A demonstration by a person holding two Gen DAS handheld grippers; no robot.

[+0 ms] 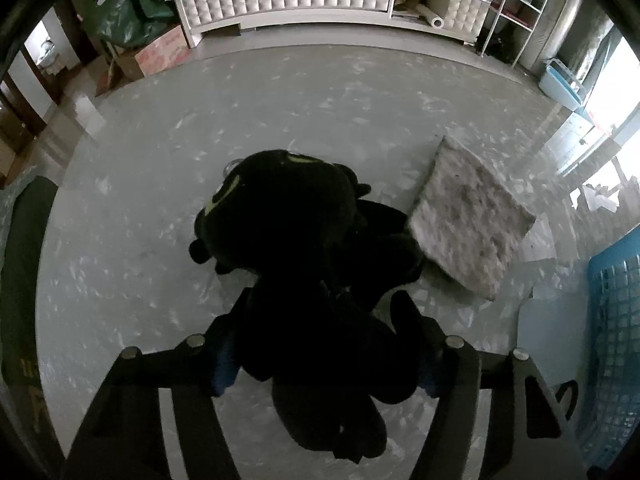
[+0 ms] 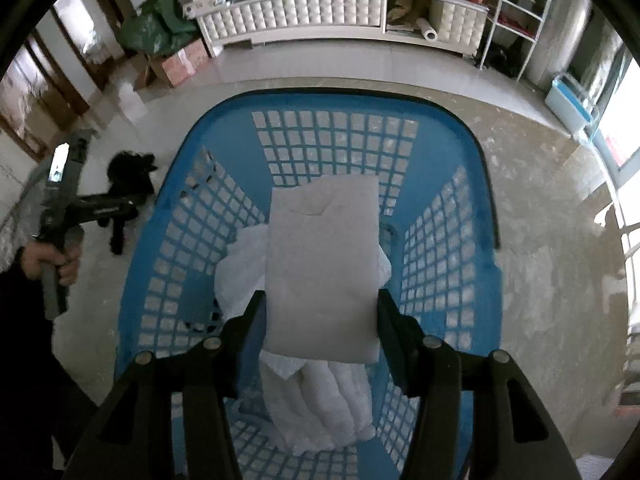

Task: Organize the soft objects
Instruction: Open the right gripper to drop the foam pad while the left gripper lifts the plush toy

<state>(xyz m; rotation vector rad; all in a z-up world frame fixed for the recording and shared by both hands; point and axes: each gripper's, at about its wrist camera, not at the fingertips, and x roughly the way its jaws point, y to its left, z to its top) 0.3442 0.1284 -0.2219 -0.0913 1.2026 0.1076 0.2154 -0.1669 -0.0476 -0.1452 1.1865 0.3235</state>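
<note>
Both jaws are clenched: left gripper (image 1: pixel 320 340) grasps a black plush toy (image 1: pixel 304 248) above the table, right gripper (image 2: pixel 320 320) grips a white foam pad (image 2: pixel 324 264) over the blue basket (image 2: pixel 480 216); lower the pad flat onto the white bedding (image 2: pixel 336 396) before letting go; a grey sponge block (image 1: pixel 468 220) waits, left of the basket.

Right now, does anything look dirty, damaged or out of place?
Yes: the grey foam pad lying on the table beside the black plush toy looks stained with dark speckles, unlike the clean white pad over the blue basket.
</note>
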